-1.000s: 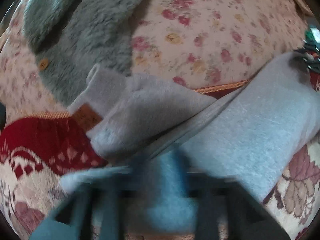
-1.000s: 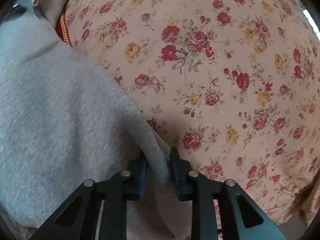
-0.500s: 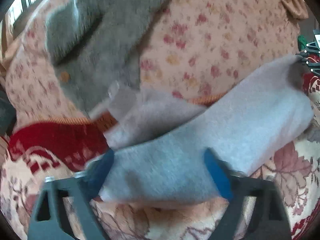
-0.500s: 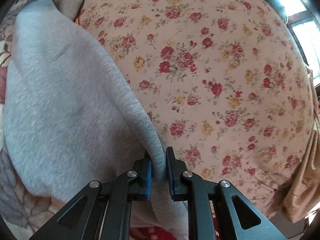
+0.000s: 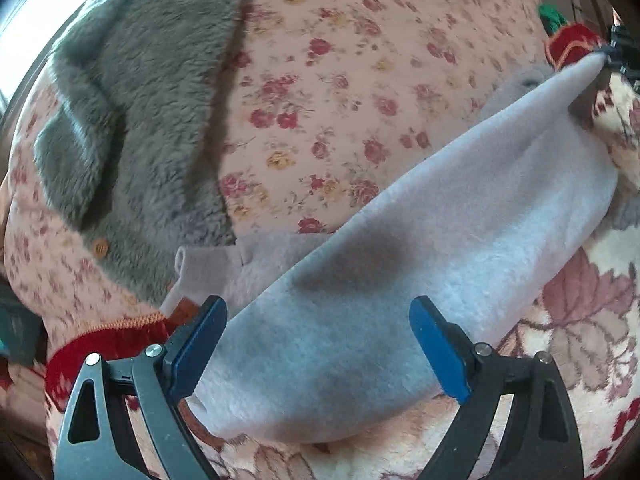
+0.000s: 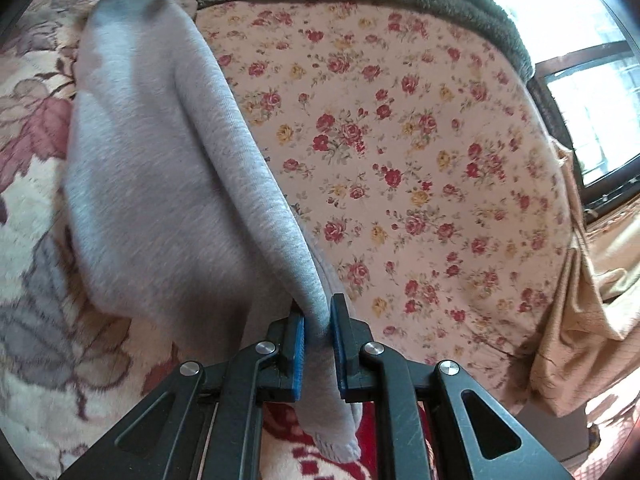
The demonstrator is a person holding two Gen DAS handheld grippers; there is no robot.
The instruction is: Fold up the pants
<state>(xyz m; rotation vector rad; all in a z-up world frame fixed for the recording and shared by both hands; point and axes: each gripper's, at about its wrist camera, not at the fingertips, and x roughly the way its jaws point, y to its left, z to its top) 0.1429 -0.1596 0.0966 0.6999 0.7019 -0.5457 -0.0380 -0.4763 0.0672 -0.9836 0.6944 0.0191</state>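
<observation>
Between the blue pads of the right gripper (image 6: 318,344), pinched tight: a folded edge of the grey sweatpants (image 6: 160,184), stretching away up and left across the floral bedspread (image 6: 420,152). At the far end, seen small at the top-left edge, the left gripper (image 5: 320,344), jaws just sprung wide, gripping nothing, cloth lying loose beneath and between its pads. Long axis of the pants running gripper to gripper. Beyond, a grey plush jacket (image 5: 140,120). Probably next: a fresh left-hand pinch.
</observation>
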